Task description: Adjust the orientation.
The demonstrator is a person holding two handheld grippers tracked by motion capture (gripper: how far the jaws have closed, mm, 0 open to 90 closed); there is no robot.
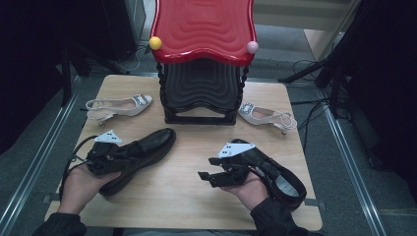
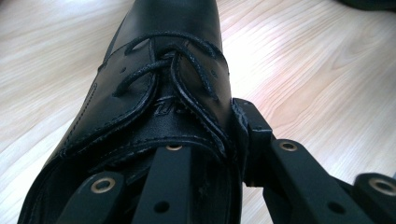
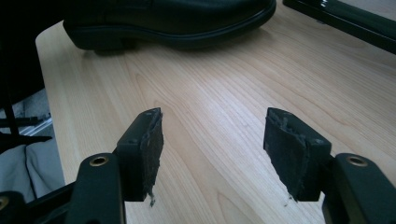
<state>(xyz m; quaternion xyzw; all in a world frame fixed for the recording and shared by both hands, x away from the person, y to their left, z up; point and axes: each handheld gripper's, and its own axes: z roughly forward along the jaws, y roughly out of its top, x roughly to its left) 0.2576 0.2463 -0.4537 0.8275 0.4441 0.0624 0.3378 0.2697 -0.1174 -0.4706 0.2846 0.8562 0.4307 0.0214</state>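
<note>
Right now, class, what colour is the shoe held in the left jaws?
Black; the shoe shows best in the left gripper view.

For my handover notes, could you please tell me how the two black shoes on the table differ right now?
The left black shoe is clamped at its opening by the left gripper; the right black shoe lies behind the right gripper, whose jaws stand open and hold nothing. The left one's toe points toward the shoe rack. Both are black leather.

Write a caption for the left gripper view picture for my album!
Left tool shut on the side of a black lace-up shoe, one jaw inside, one outside, over a pale wooden table.
</note>
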